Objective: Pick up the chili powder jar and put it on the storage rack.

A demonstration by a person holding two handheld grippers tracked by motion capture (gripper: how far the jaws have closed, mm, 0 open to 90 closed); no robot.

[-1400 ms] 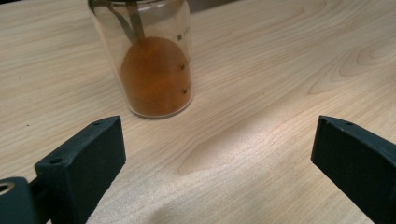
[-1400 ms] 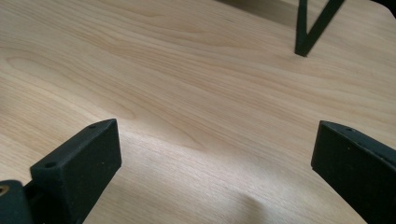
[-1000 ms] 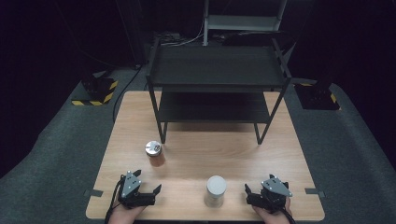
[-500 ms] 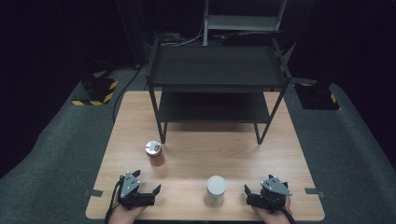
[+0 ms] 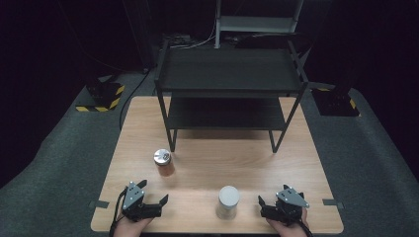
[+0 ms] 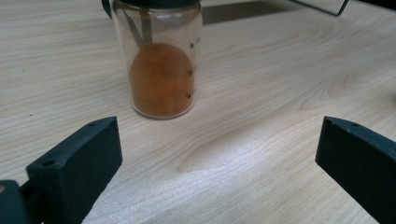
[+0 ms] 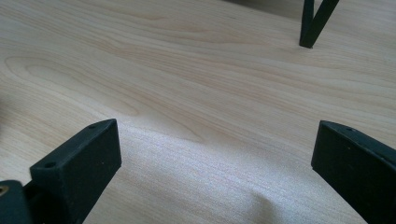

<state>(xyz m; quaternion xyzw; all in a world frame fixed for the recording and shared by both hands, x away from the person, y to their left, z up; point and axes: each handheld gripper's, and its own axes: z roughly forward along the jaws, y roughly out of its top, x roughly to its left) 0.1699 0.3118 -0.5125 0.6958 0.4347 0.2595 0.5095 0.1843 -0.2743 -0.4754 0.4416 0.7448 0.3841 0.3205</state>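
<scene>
A small glass jar (image 5: 163,163) with a silver lid and orange powder stands left of the table's middle; in the left gripper view the same jar (image 6: 161,60) rises just ahead of the jaws. A second jar (image 5: 228,201) with a white lid stands near the front edge, between the two hands. My left gripper (image 5: 154,197) rests at the front left, open and empty, a short way in front of the orange jar. At the front right my right gripper (image 5: 262,203) is open over bare wood, beside the white-lidded jar.
A black two-tier metal shelf (image 5: 230,74) stands at the back of the wooden table (image 5: 296,163); one of its legs (image 7: 314,23) shows in the right gripper view. Dark carpet and yellow-black striped blocks (image 5: 101,101) surround the table.
</scene>
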